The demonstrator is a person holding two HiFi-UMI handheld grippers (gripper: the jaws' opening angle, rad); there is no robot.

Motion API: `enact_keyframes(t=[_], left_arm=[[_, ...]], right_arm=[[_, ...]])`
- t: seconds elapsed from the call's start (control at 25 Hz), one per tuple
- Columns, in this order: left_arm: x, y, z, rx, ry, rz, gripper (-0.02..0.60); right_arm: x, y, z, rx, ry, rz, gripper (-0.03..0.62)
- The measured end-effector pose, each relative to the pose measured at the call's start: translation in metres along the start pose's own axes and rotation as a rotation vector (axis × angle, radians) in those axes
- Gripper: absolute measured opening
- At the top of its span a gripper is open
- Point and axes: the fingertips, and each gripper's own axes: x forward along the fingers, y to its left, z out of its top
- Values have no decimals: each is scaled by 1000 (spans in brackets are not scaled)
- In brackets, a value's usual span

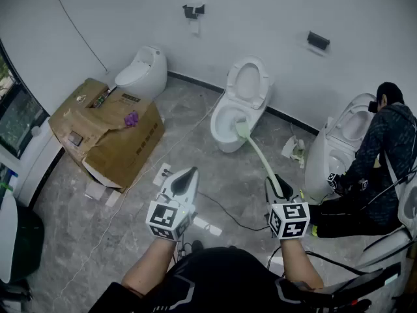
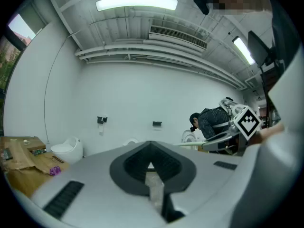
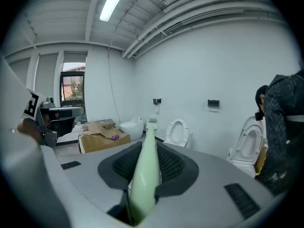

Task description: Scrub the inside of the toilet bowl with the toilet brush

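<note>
Right gripper (image 1: 277,186), near right: jaws pinching the pale green toilet brush (image 1: 258,154) at the near end of its handle. The handle runs away to the far left, and the brush head sits inside the open toilet bowl (image 1: 220,120), at its right side, lid raised. Left gripper (image 1: 187,176), near centre, well apart from the bowl: jaws pressed together, nothing between. Cardboard box (image 1: 107,132) at left. A person (image 1: 384,155) crouches beside another toilet (image 1: 345,126) at right
</note>
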Motion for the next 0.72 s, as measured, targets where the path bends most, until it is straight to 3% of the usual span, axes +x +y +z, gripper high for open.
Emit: enact_keyframes(t=[0.72], left_arm=[[3, 8, 5, 29, 5, -54, 3]], right_arm=[[18, 16, 11, 24, -5, 14, 106]])
